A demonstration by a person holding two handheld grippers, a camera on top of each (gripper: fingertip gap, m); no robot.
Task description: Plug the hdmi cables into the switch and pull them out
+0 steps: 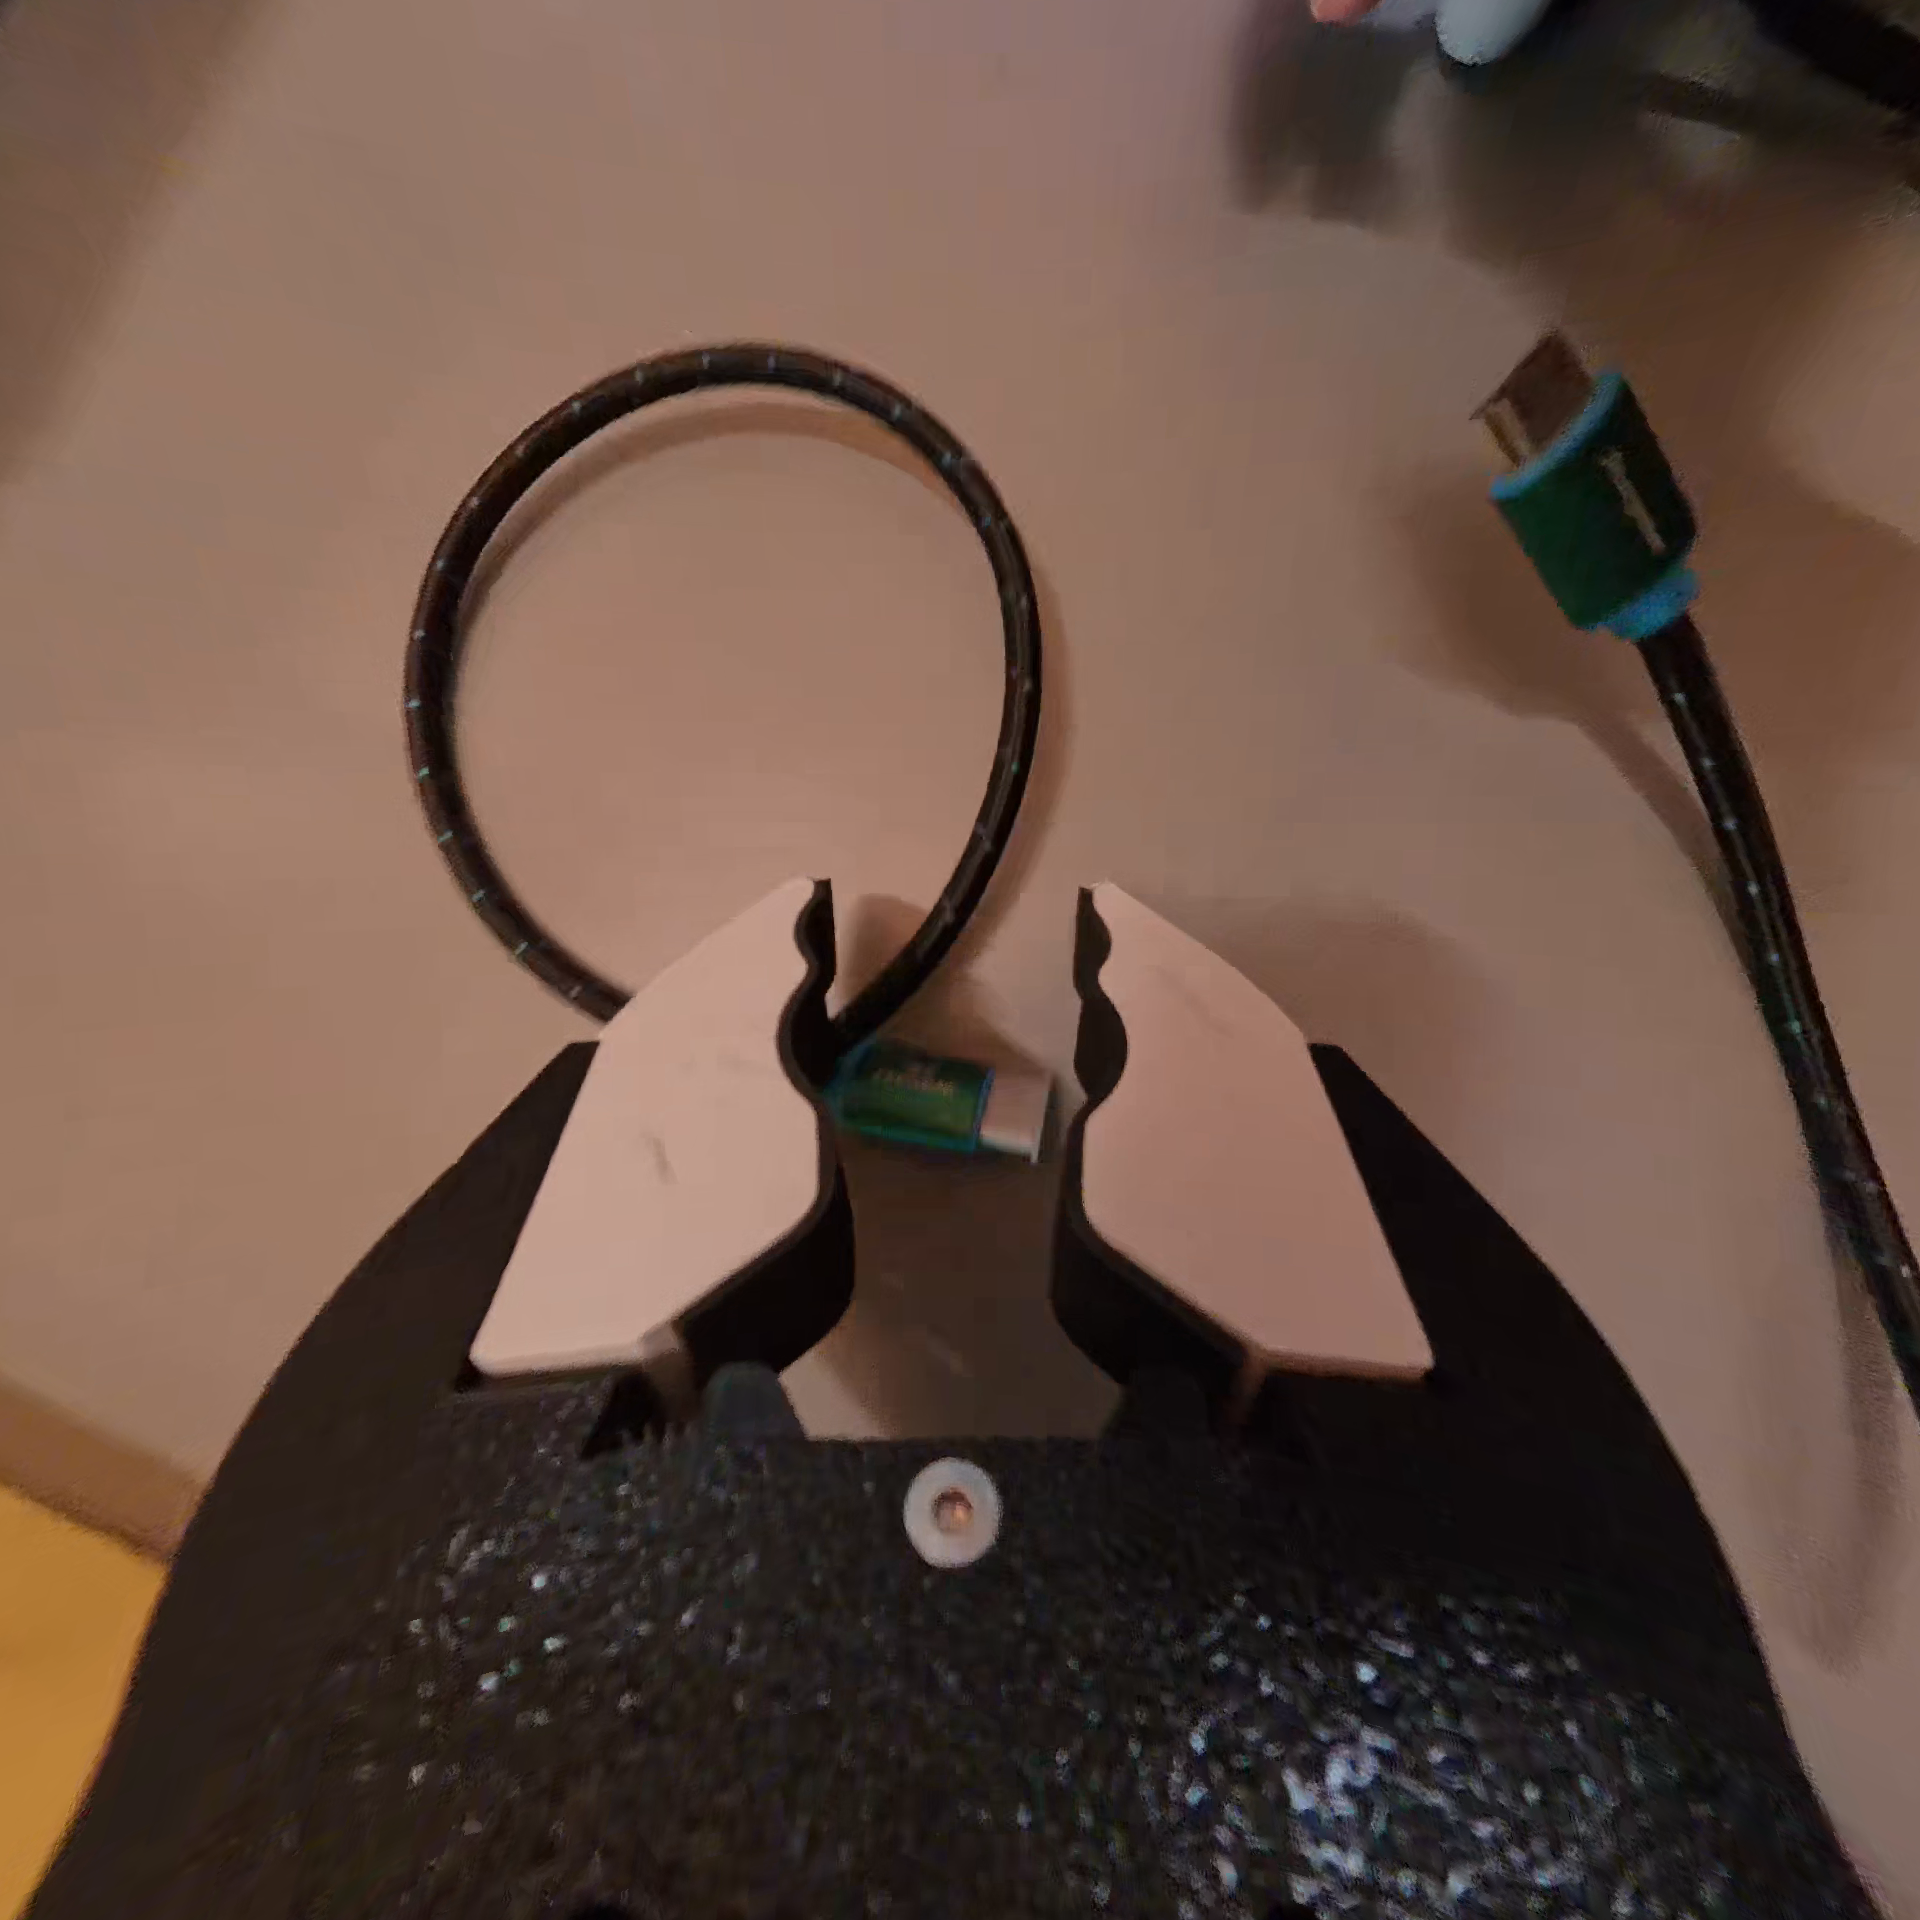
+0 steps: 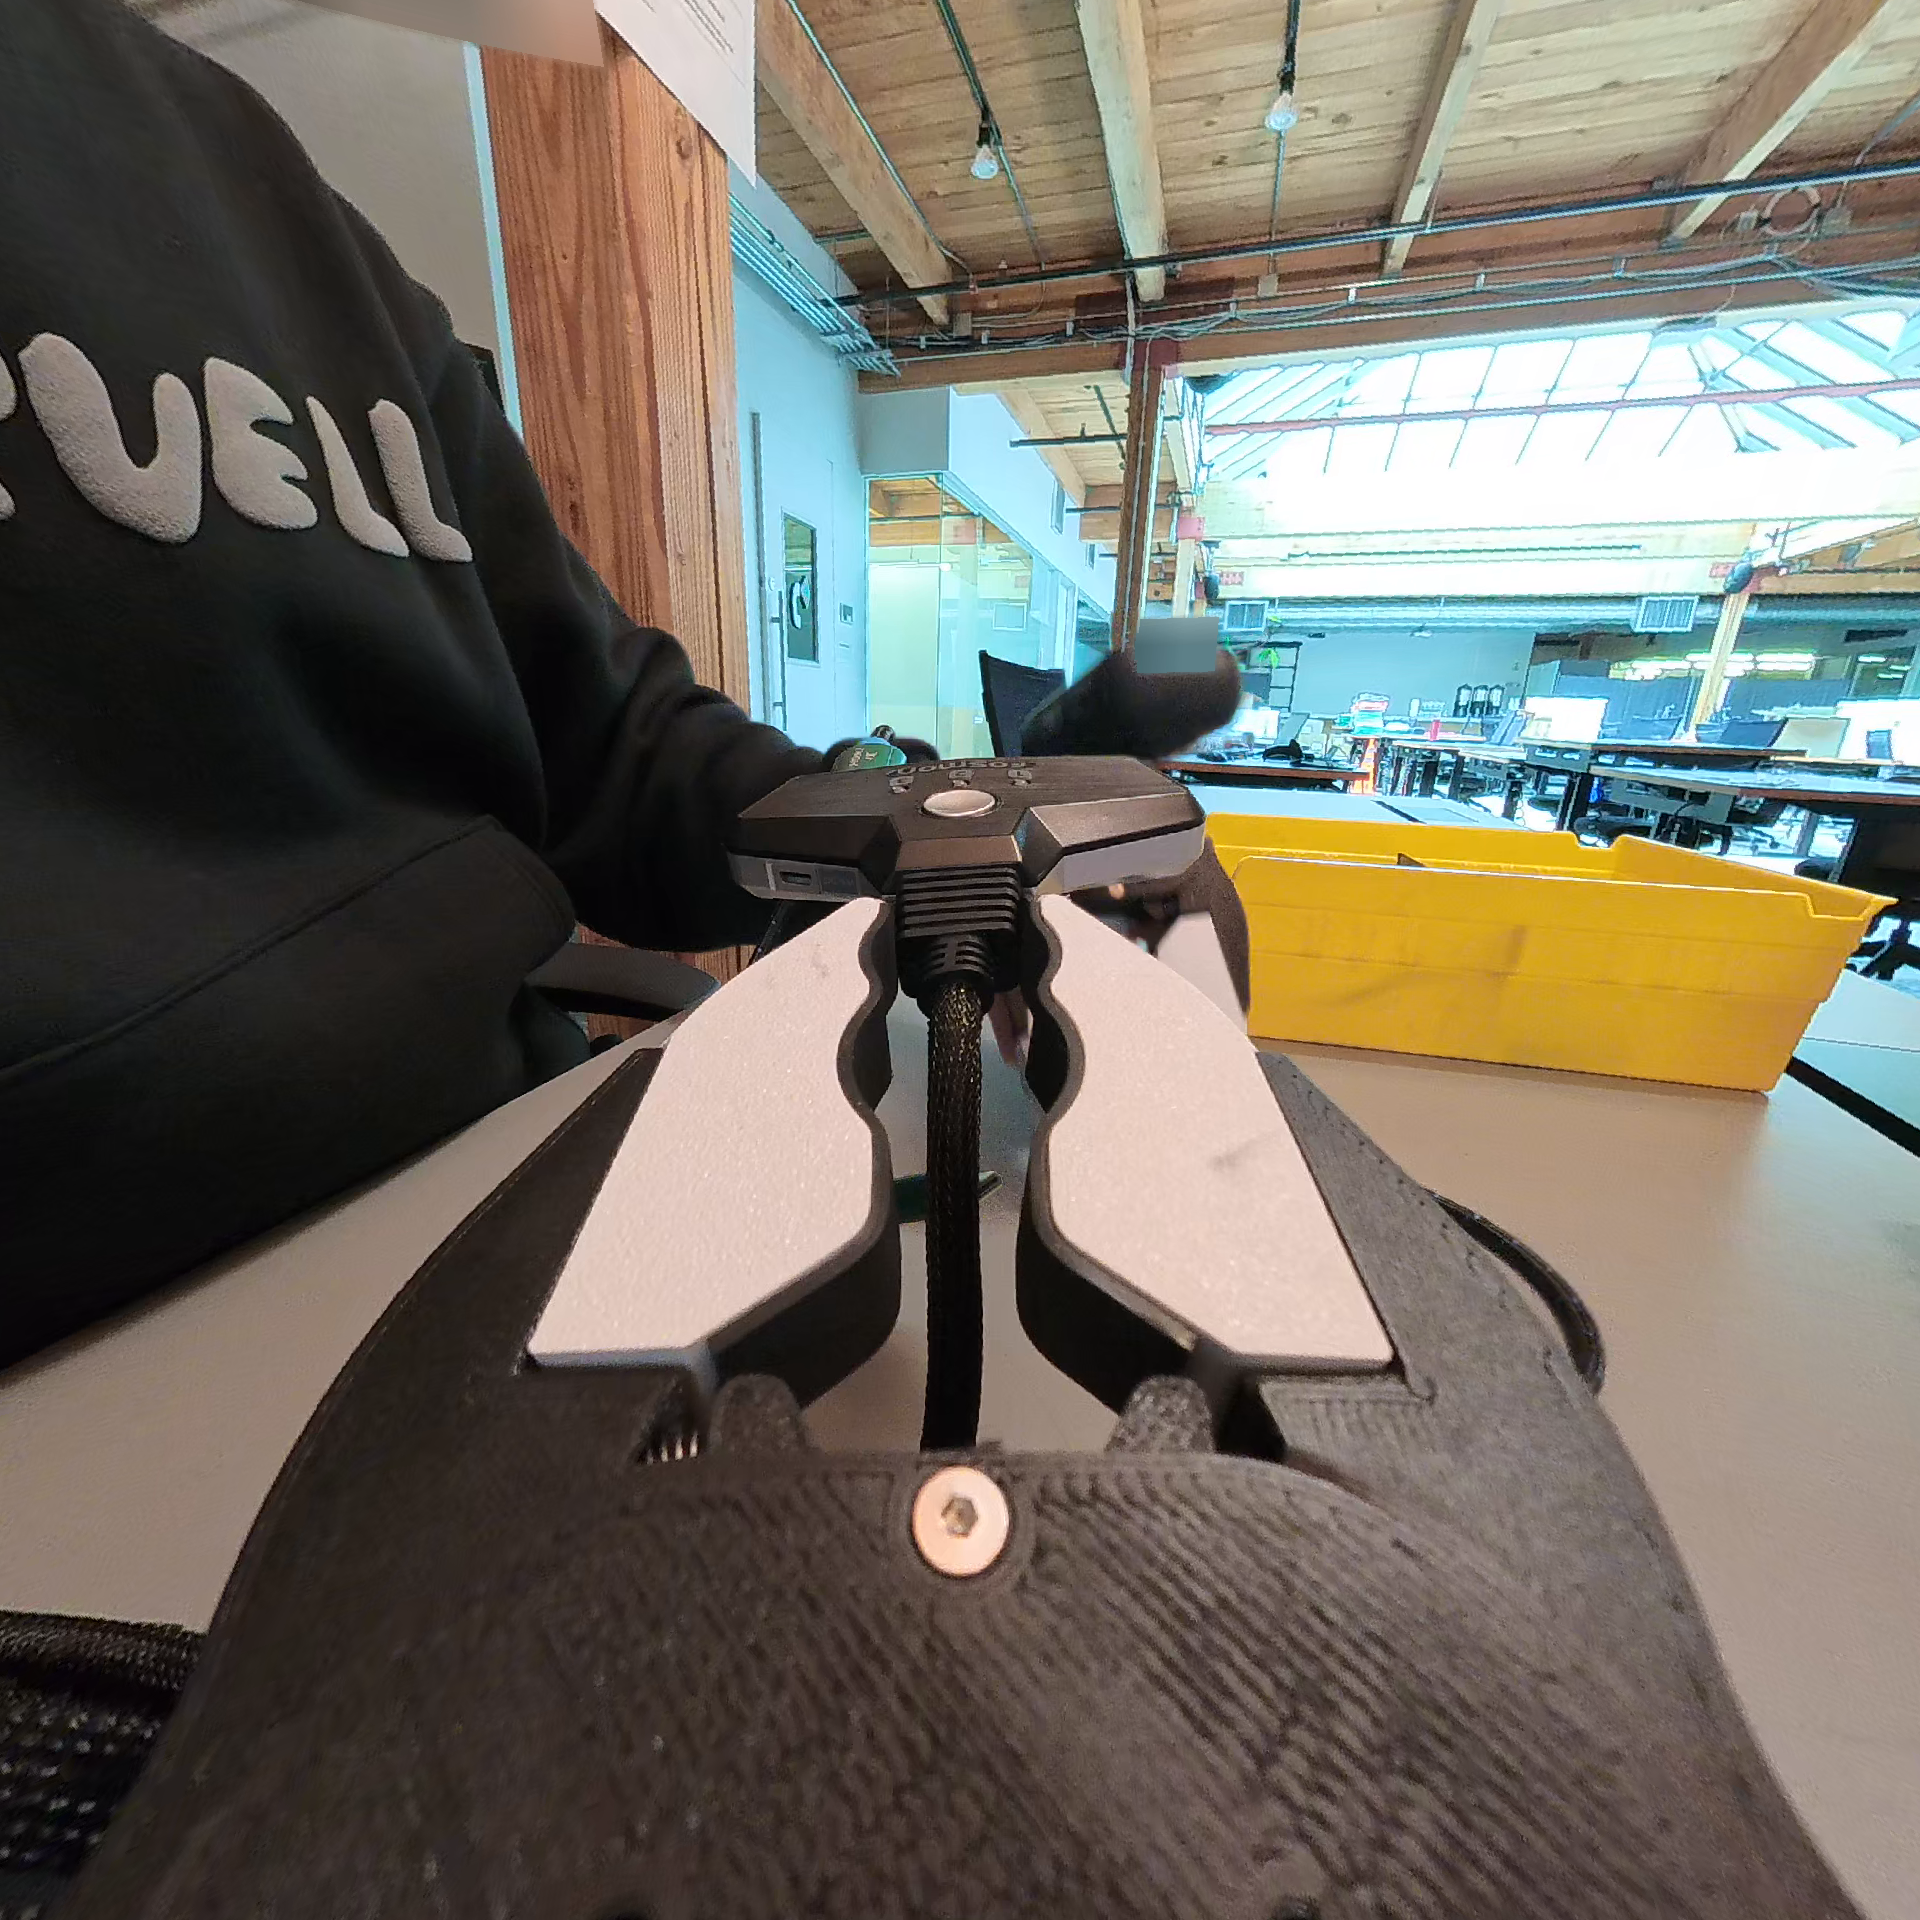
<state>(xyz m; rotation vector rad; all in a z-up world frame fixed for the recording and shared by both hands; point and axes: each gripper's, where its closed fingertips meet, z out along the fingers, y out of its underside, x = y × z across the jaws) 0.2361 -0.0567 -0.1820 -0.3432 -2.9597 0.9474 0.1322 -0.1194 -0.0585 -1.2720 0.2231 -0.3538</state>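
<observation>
In the left wrist view my left gripper (image 1: 956,904) is open, pointing down at the table. A green HDMI plug (image 1: 930,1107) lies between its fingers, unclamped, and its black braided cable (image 1: 717,364) loops away ahead. A second green HDMI plug (image 1: 1590,499) with its cable lies at the right. In the right wrist view my right gripper (image 2: 961,920) is shut on the ribbed cable neck of the black switch (image 2: 966,816) and holds it above the table. A green plug (image 2: 862,753) shows just behind the switch; I cannot tell whether it is inserted.
A person in a black hoodie (image 2: 260,727) sits close on the left. A yellow bin (image 2: 1507,956) stands on the table (image 2: 1662,1247) to the right. A blurred dark shape (image 2: 1132,696) hangs behind the switch. Desks and chairs fill the room beyond.
</observation>
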